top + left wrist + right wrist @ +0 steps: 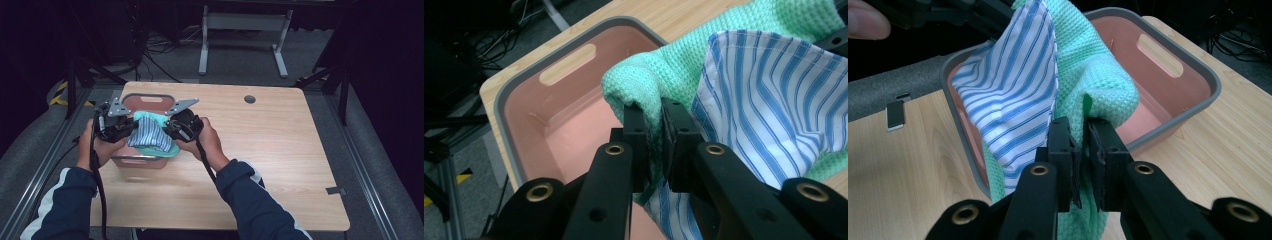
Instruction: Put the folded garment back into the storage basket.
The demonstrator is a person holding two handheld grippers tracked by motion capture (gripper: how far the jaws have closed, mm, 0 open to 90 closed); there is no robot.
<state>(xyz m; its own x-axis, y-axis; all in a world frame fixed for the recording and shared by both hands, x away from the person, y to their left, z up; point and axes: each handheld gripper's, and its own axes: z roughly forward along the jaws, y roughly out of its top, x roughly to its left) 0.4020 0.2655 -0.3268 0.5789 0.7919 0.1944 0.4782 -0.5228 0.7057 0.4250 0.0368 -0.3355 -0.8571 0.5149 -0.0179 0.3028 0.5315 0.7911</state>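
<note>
**Lowering Two Cloths into the Bin**

While both grippers hold the cloths above the pink bin (145,161), lower them together and level, so no fabric drapes over the grey rim.

High view: left gripper (120,127) and right gripper (176,127) flank the bundle over the bin.

Left gripper view: jaws clamped on the green waffle-weave cloth (664,60); the smooth blue-striped cloth (774,100) hangs beside it.

Right gripper view: jaws pinch the green cloth's fold, over the bin's near wall.

Green waffle-weave cloth (674,60) and blue-striped white cloth (769,110), bunched together, hanging over pink grey-rimmed bin (524,90), pinched at both ends.
</note>
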